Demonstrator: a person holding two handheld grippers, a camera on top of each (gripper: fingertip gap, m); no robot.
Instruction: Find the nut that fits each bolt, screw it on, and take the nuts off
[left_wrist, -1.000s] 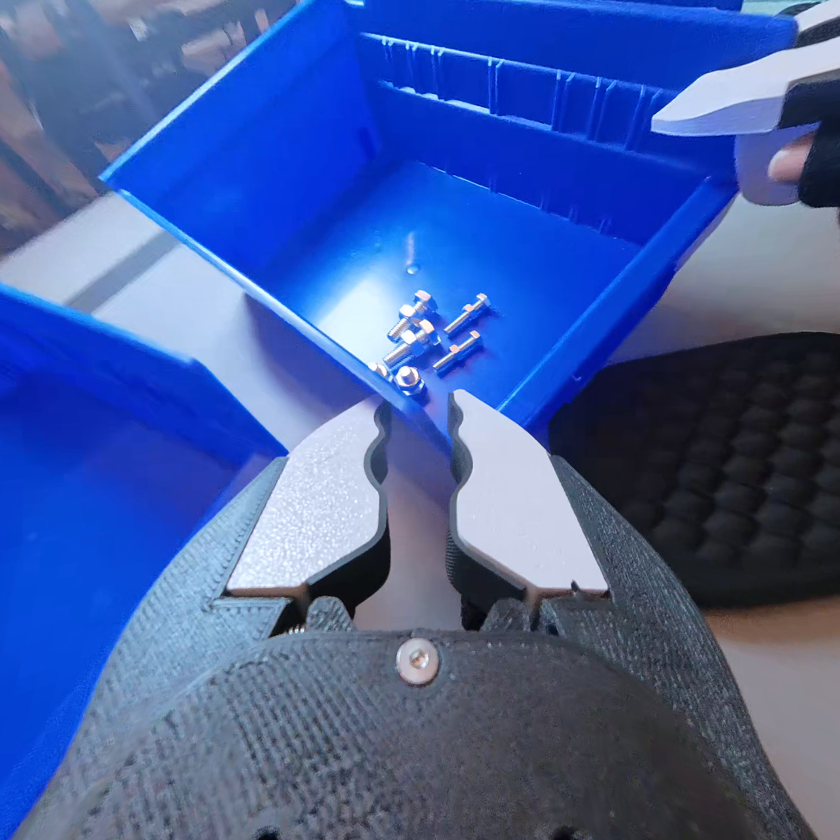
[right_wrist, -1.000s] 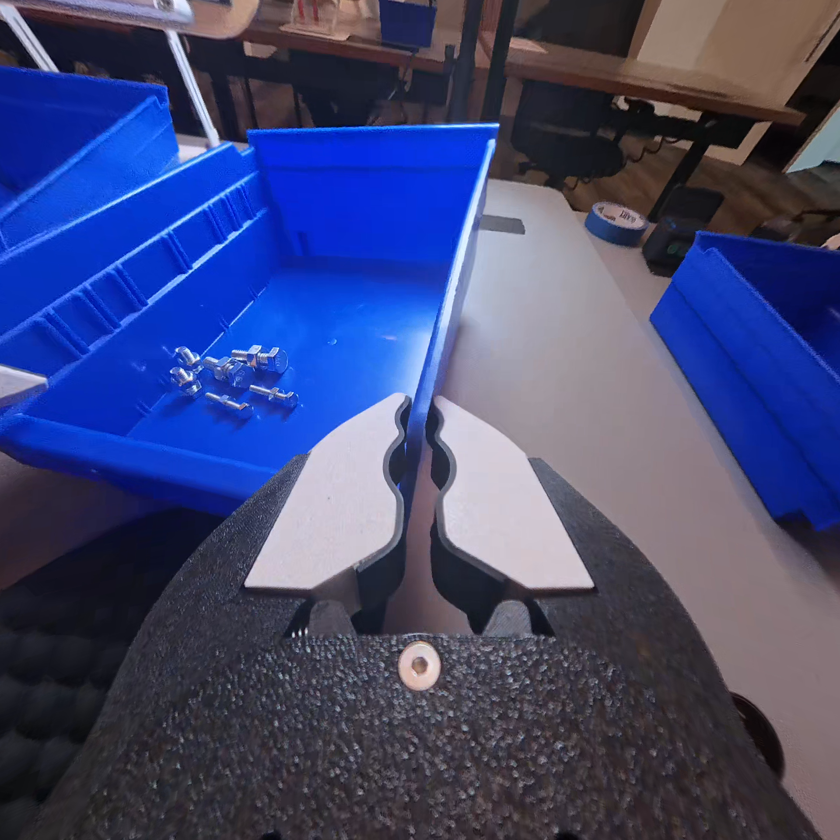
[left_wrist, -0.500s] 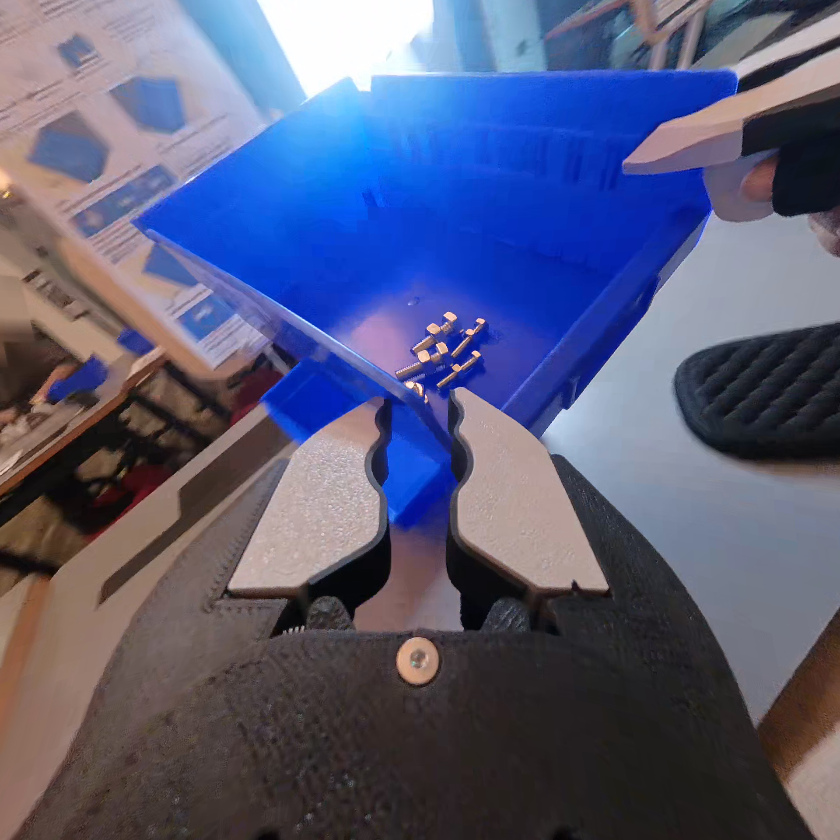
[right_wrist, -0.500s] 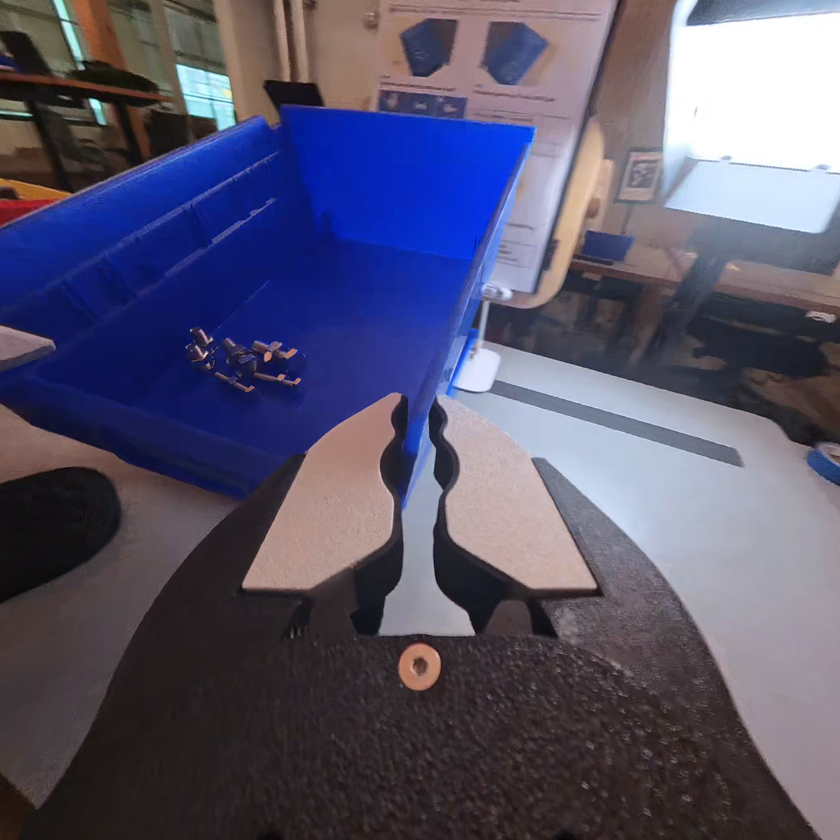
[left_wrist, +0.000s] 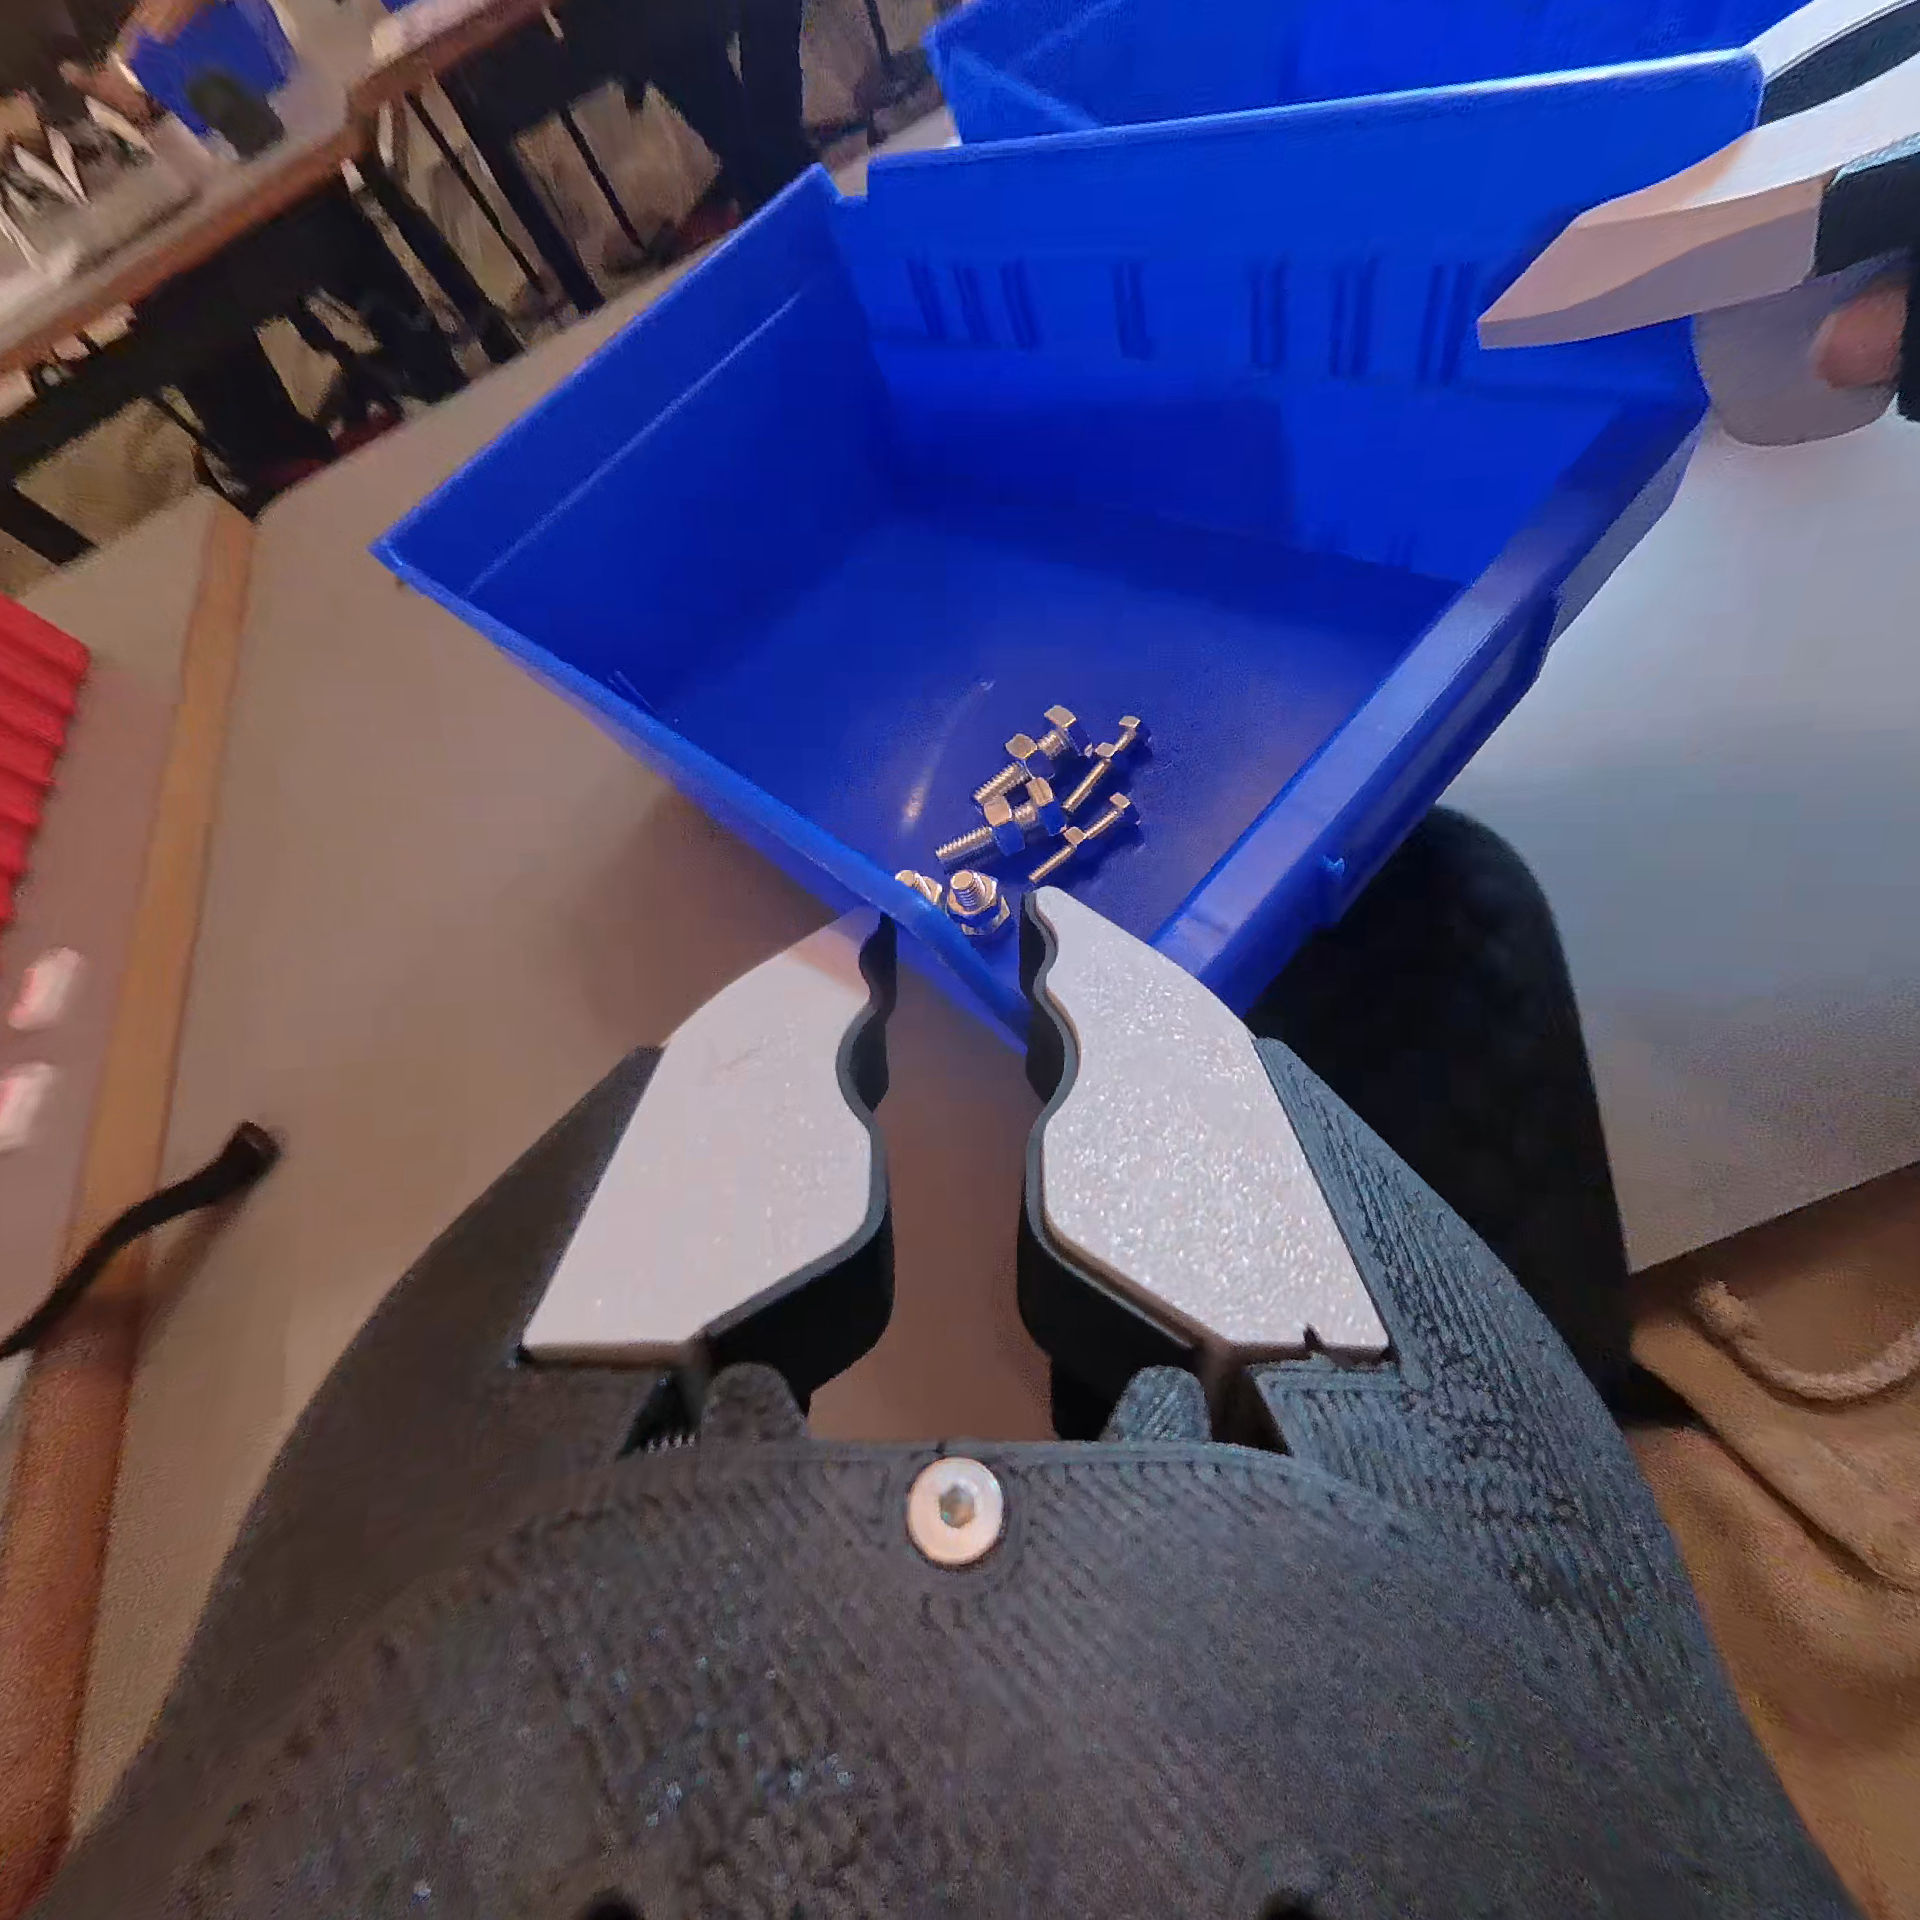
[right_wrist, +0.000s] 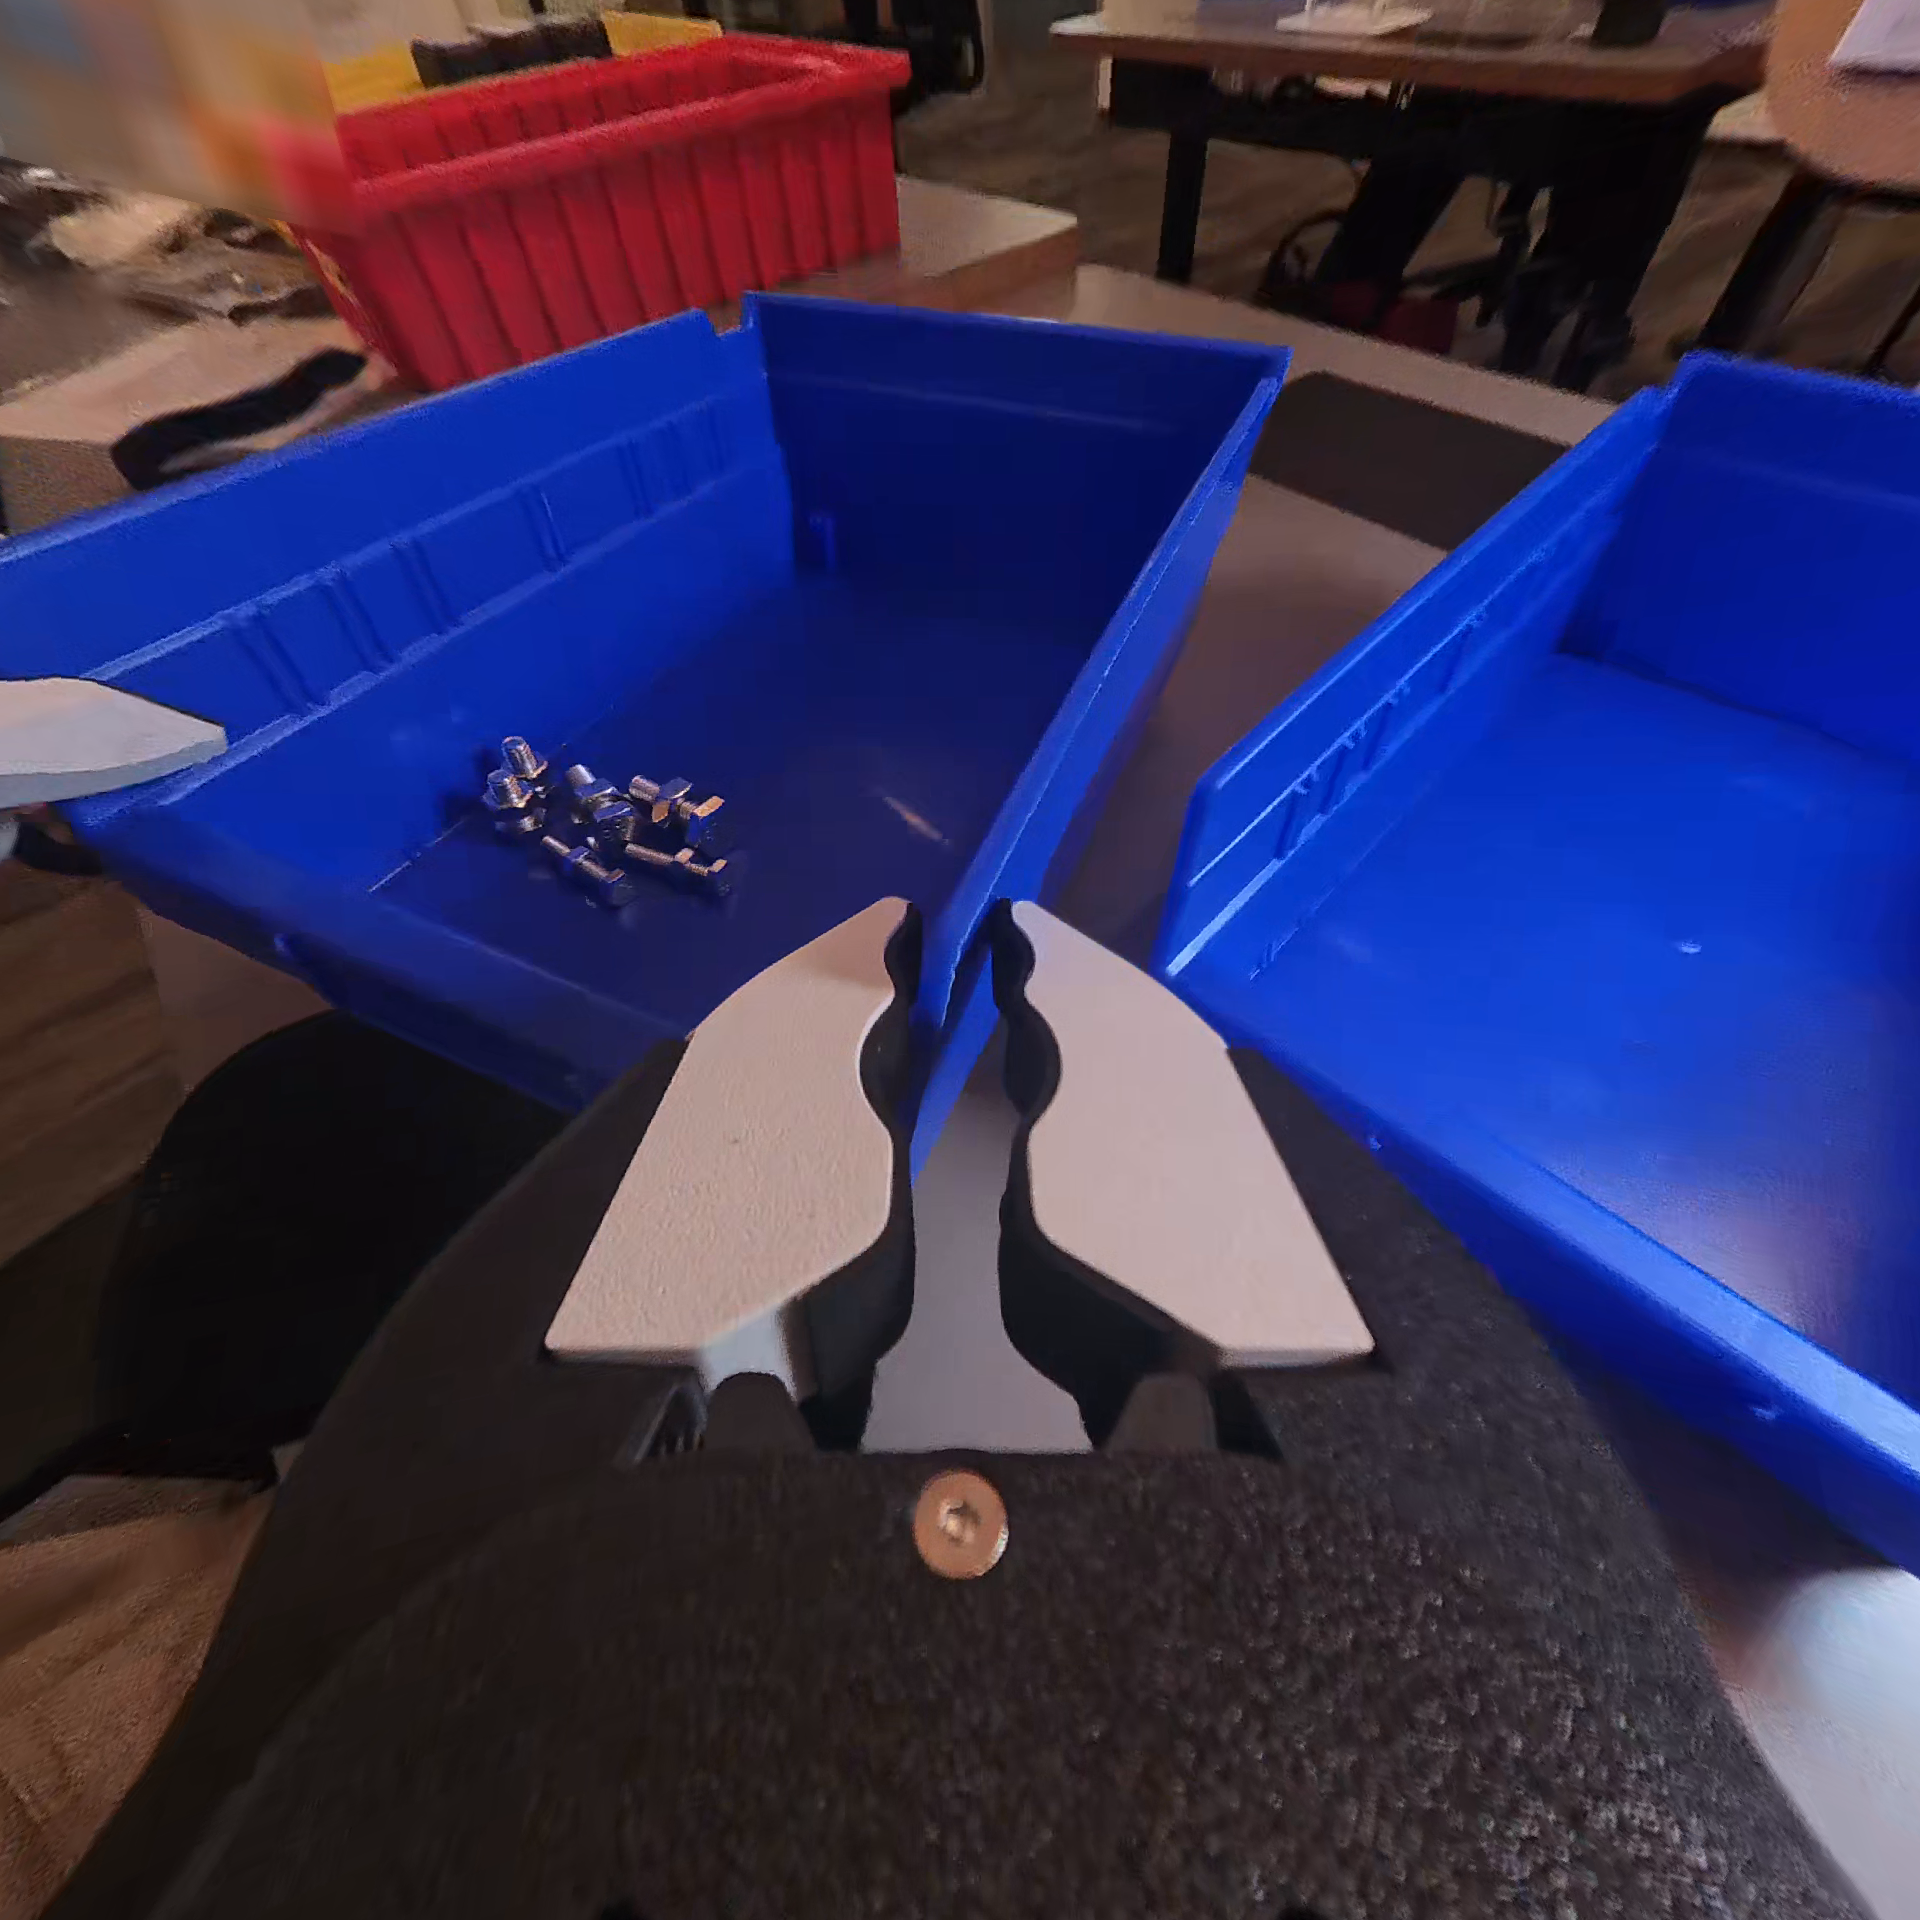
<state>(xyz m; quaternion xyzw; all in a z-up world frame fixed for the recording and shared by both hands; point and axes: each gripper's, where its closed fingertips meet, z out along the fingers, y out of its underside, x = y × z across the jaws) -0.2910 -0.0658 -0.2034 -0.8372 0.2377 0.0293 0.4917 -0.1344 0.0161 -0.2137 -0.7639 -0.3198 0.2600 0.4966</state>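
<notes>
A blue bin holds a small pile of silver bolts and nuts near its front corner. My left gripper is shut on the bin's side wall close to that corner. My right gripper is shut on the opposite side wall of the same bin. The pile shows on the bin floor in the right wrist view too. The right gripper also shows at the top right of the left wrist view. A fingertip of the left gripper shows at the left edge of the right wrist view.
A black foam mat lies under the bin's front end on the grey table. A second blue bin stands just right of the held one. A red crate and desks are behind. The table's wooden edge runs along the left. The grippers' ends are close to 20 centimeters from one another.
The bin has swung around between both grippers, and the background behind it has changed. The bolts and nuts have stayed bunched on its floor. Both grips stay closed on its walls.
</notes>
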